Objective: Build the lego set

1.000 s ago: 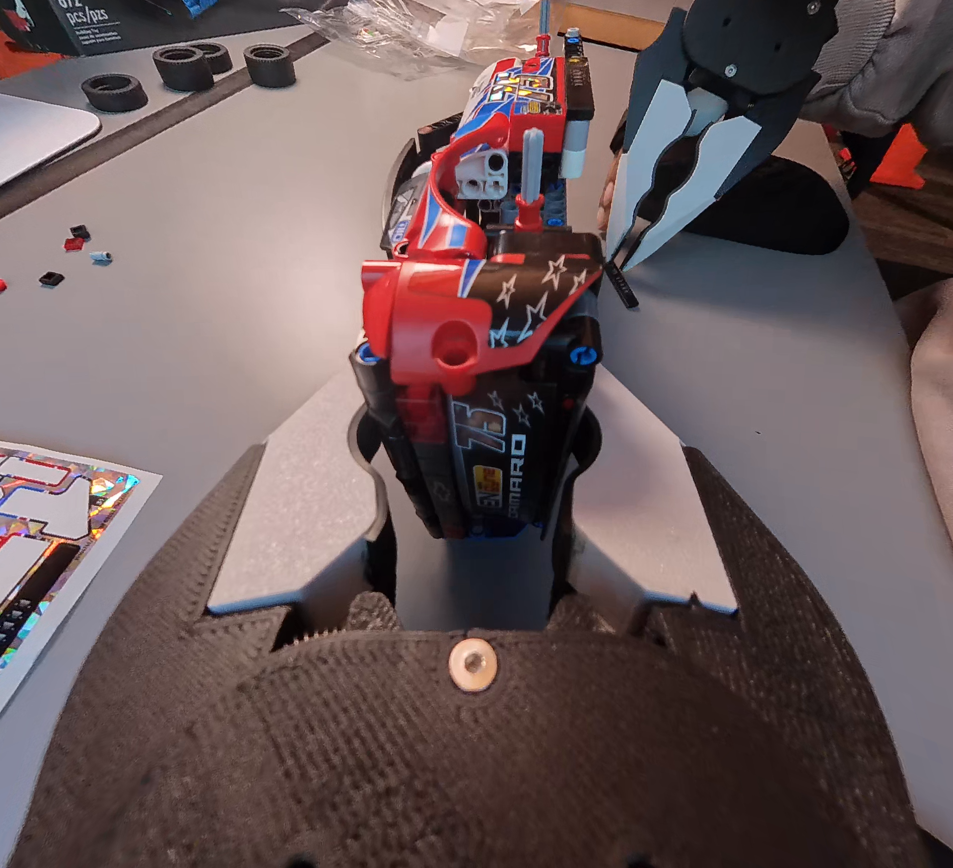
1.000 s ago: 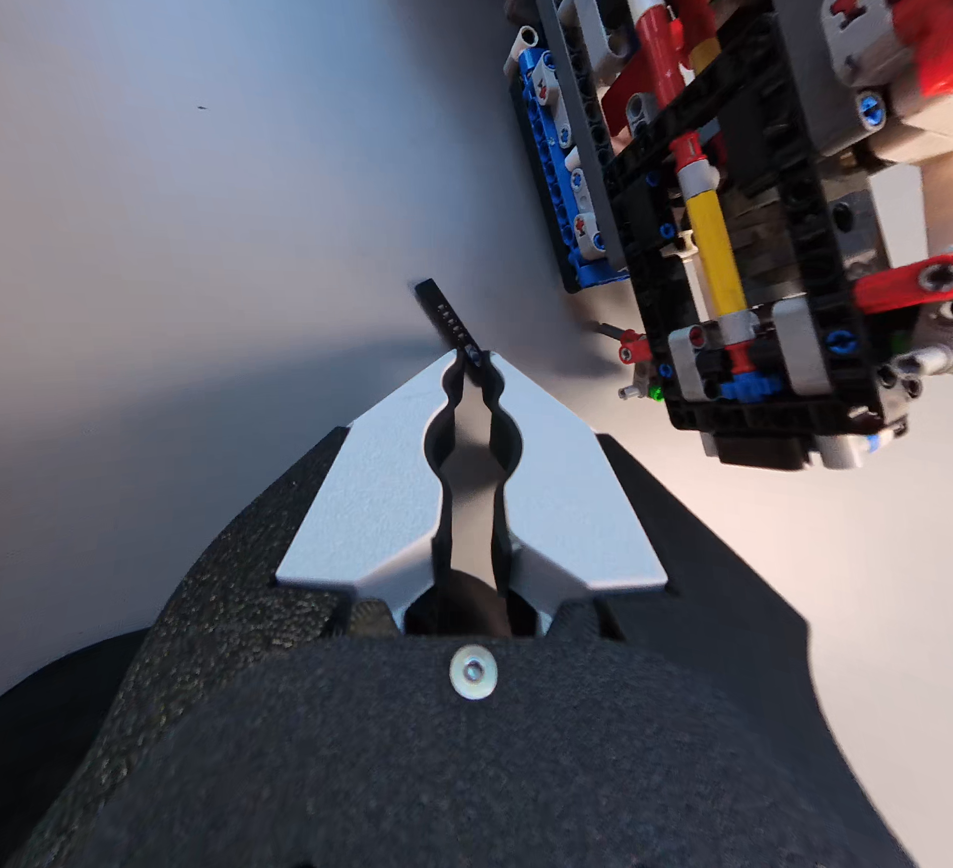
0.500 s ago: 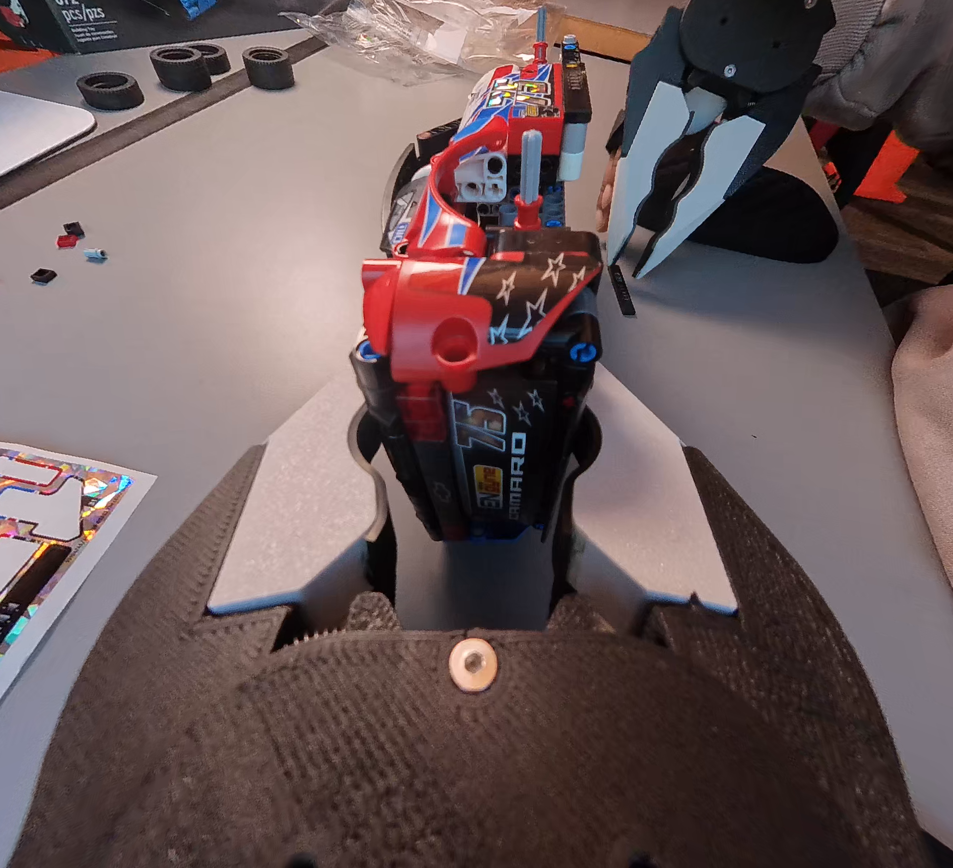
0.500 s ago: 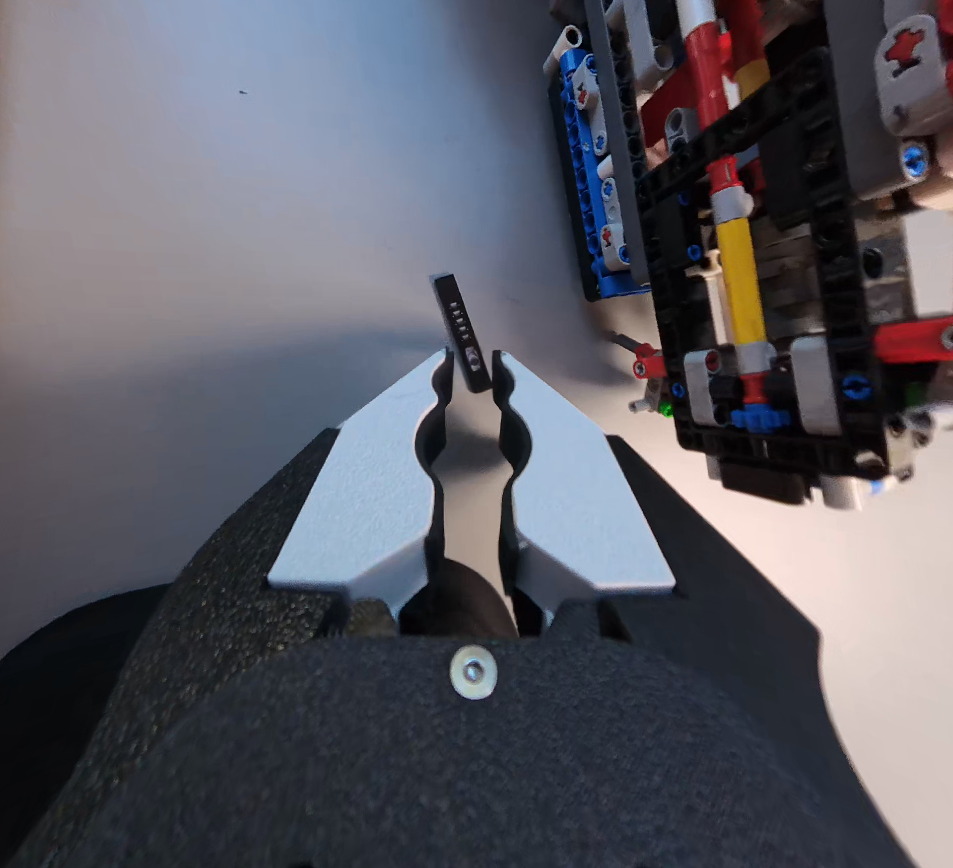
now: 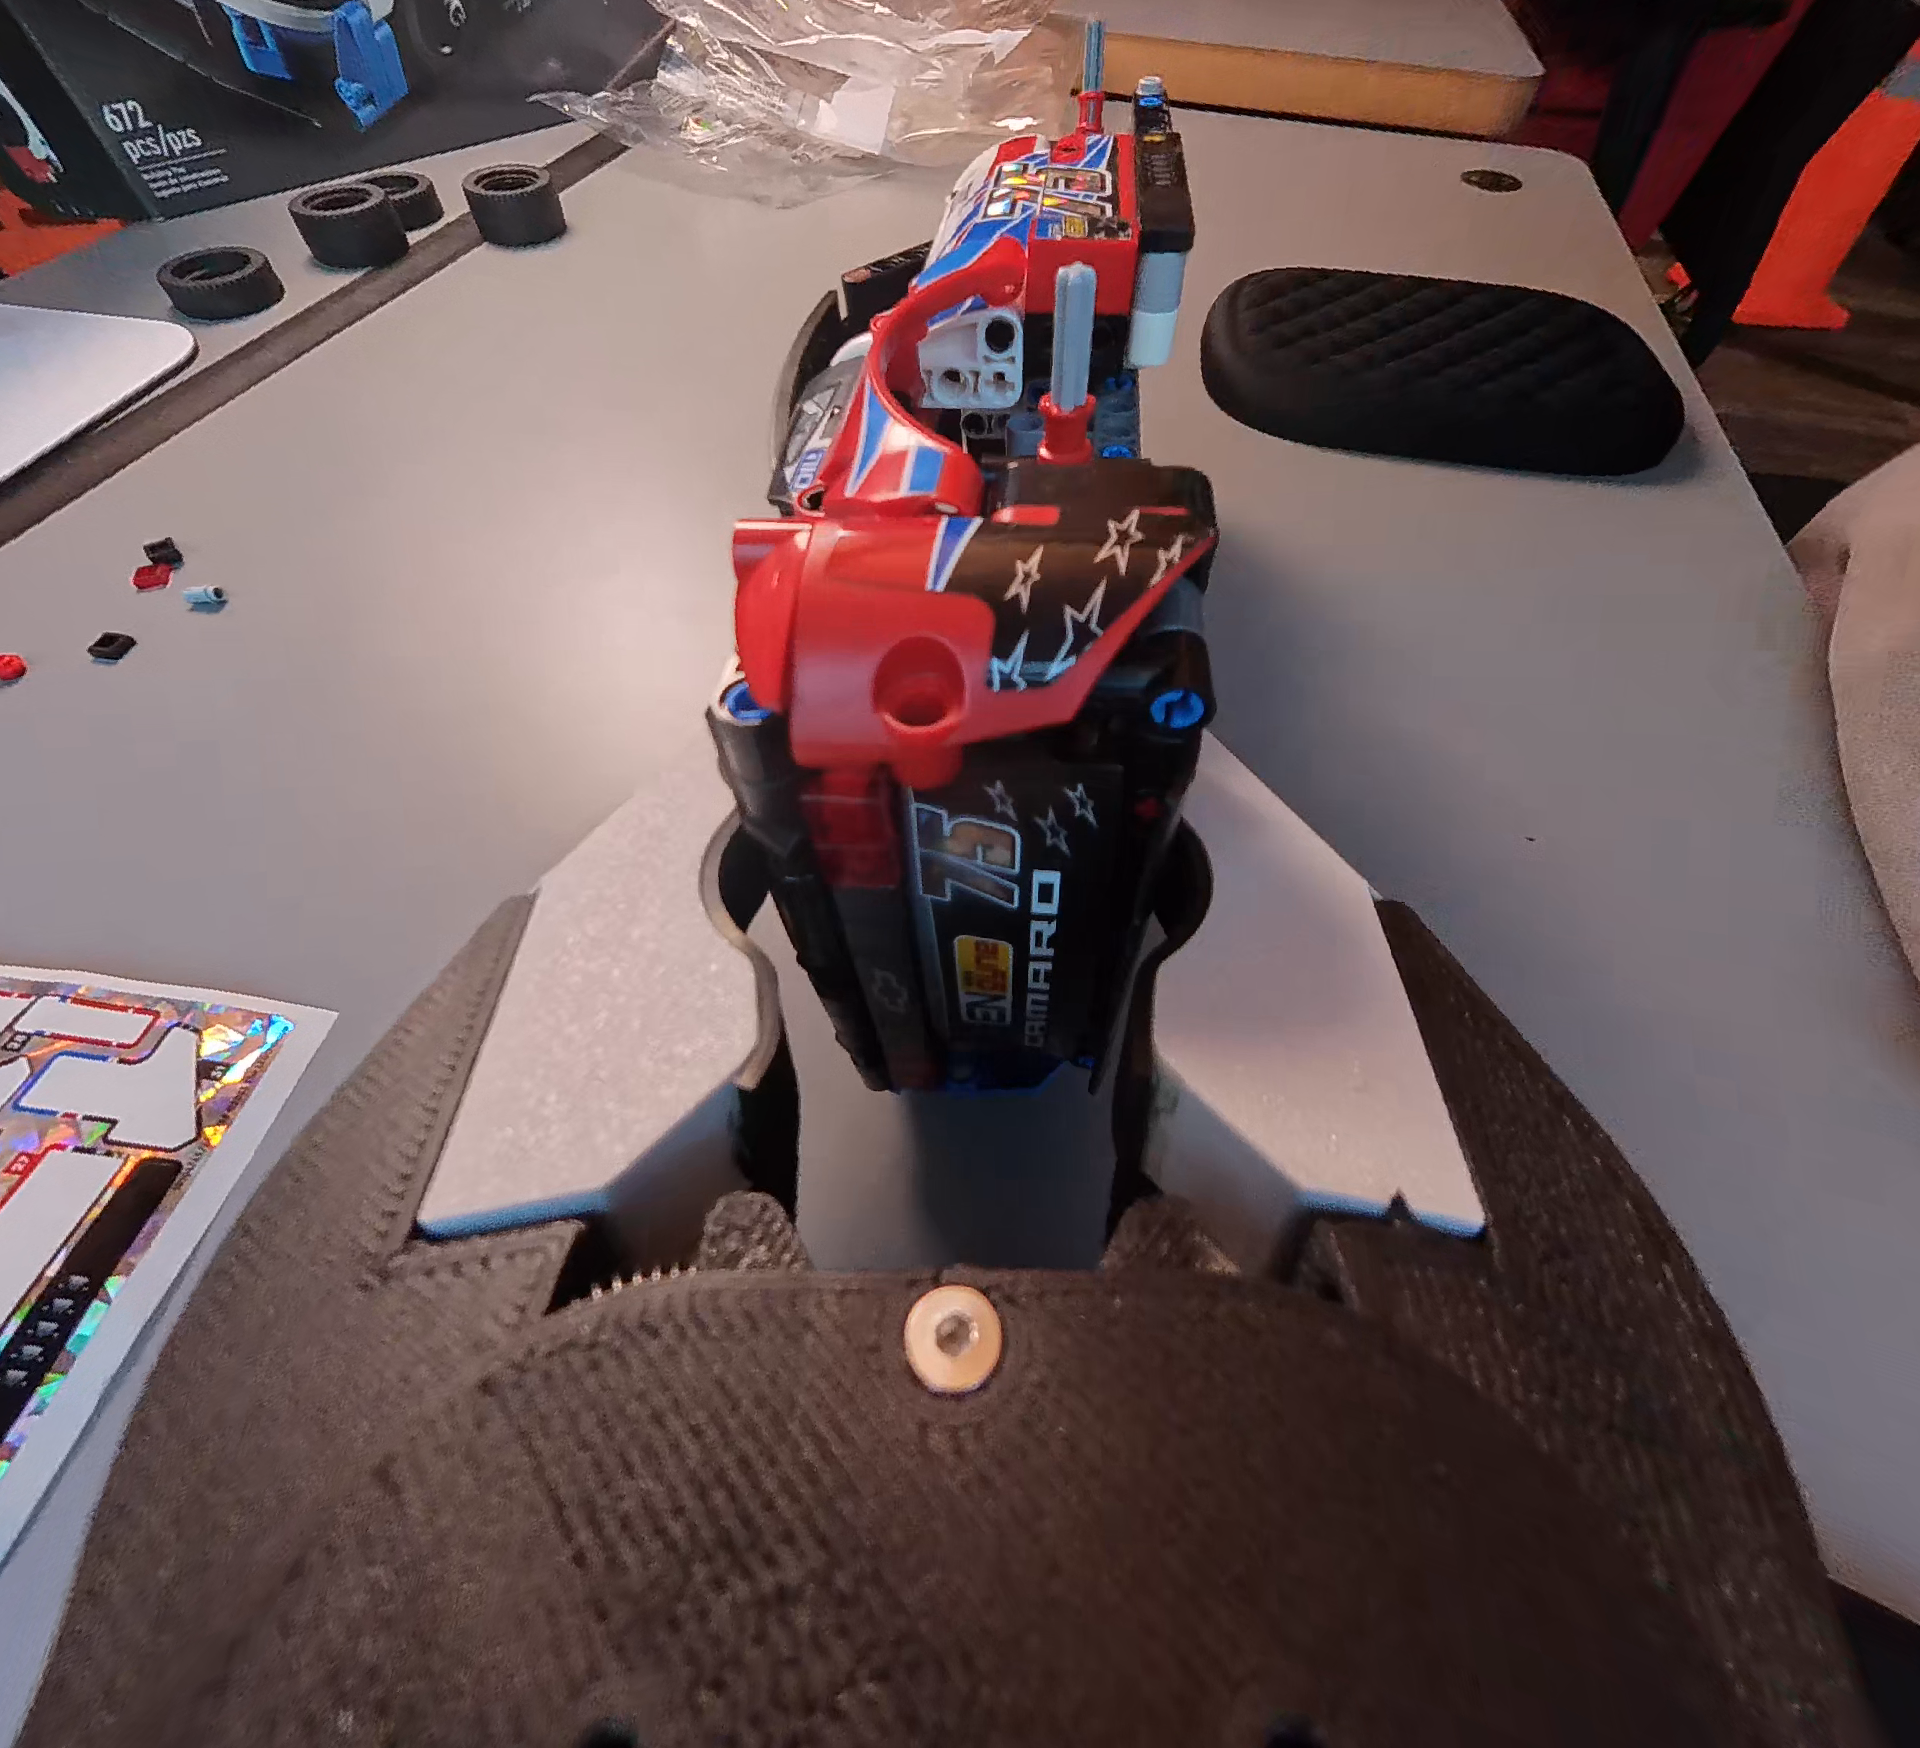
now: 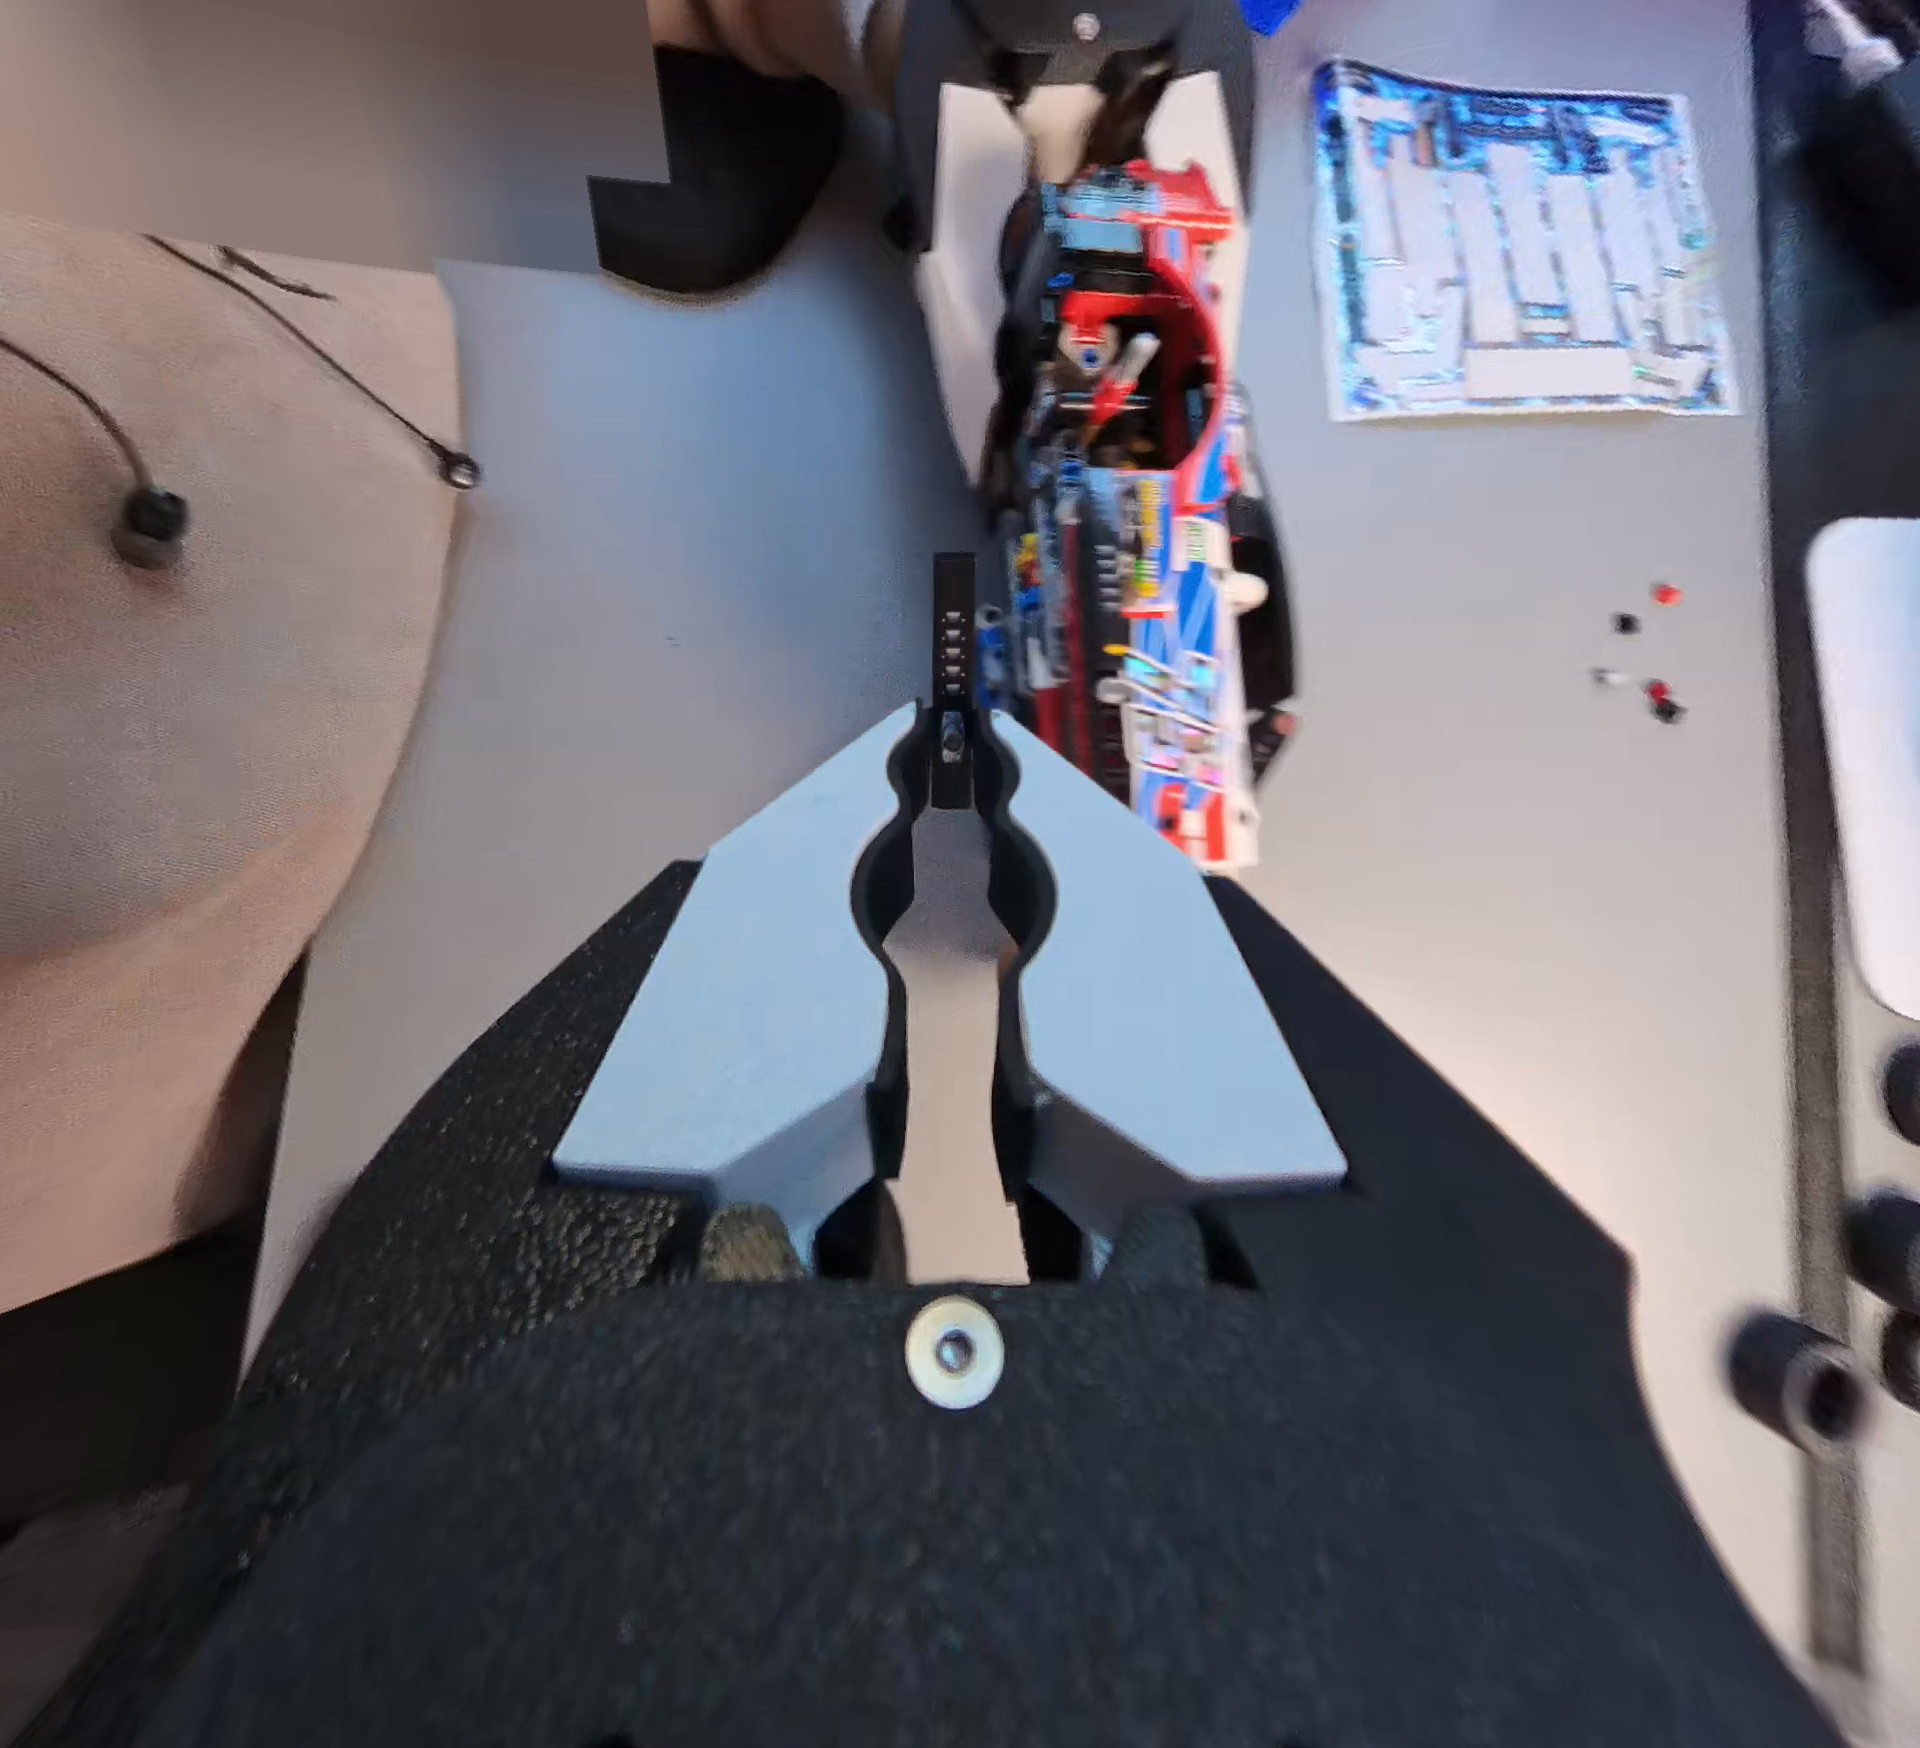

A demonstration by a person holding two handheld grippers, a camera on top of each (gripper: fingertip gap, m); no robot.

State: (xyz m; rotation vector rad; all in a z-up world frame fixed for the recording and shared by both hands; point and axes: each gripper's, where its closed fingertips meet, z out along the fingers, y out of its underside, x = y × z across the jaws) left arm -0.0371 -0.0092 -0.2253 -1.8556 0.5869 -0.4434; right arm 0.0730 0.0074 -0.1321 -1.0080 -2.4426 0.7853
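Lego car body (image 5: 966, 763), red, black and blue with star and number stickers, is standing on its side on the grey bench (image 5: 416, 472), its near end clamped between the fingers of the left claw (image 5: 961, 909), which is gripping it at six o'clock in the left wrist view. Right claw (image 6: 951, 742) is clenching a slim black beam piece (image 6: 953, 649) that is sticking forward toward twelve o'clock, just beside the car body's open underside; whether the two are touching cannot be told through the blur. Four loose black tyres (image 5: 348, 223) are lying at ten o'clock near the set's box (image 5: 208, 36), none fitted. Small red, black and pale loose parts (image 5: 156, 571) are sitting at nine o'clock, a holographic sticker sheet (image 5: 94, 1158) at eight o'clock, emptied clear bags (image 5: 831, 46) at twelve o'clock, and a black padded rest (image 5: 1439, 368) at two o'clock. Judged progress: bodywork and several stickers are looking done on the upper side; wheels, the held beam, remaining stickers and stray parts are still awaiting fitting, so the build is appearing well advanced but unfinished.
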